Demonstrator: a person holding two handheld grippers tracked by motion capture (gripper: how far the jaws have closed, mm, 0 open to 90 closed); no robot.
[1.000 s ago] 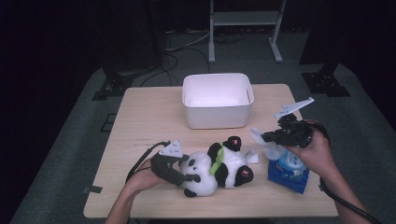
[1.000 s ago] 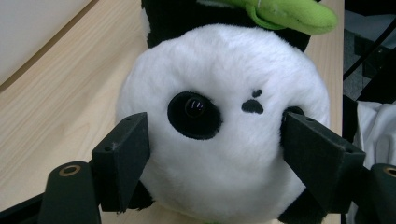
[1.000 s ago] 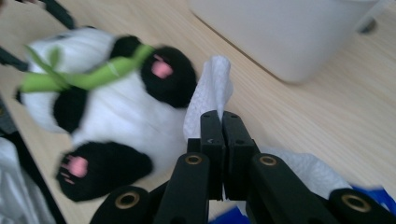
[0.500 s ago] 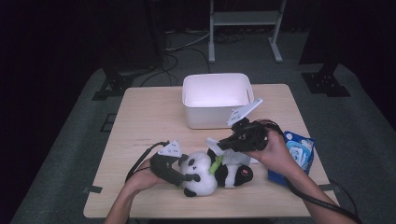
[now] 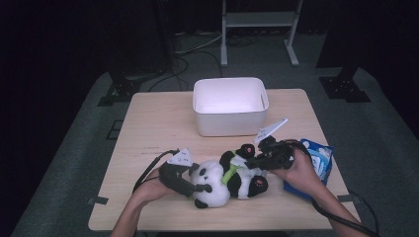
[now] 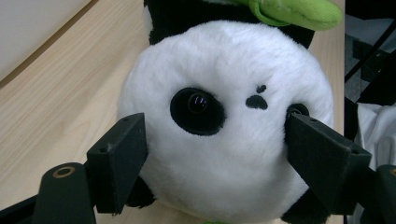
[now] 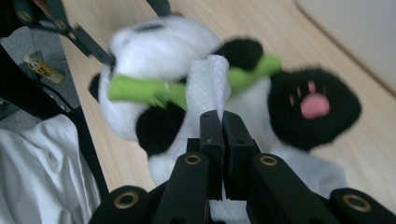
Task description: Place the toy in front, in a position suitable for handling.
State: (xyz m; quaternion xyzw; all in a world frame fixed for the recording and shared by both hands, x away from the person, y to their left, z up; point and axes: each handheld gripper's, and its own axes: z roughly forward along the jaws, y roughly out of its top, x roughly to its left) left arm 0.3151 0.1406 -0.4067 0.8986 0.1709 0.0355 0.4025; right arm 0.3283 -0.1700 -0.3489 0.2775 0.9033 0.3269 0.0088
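Plush panda (image 5: pixel 222 180) lies on the counter (image 5: pixel 158 128) just in front of the white bin (image 5: pixel 230 106), its head braced between the wide-spread left hand-held gripper (image 6: pixel 215 149) so the right hand-held gripper (image 7: pixel 222 135), pinched on a white tissue (image 7: pixel 208 84), can wipe it.

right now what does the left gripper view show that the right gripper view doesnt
Left gripper view: the panda's face close up, with a black eye patch and small nose, and the left gripper with its jaws set on either side of the head.

Right gripper view: the right gripper shut on a white tissue held against the panda, plus a black paw with pink pads.

Both: the plush panda lying on the wooden table, its green scarf, and the wall of the white bin at the frame's edge.
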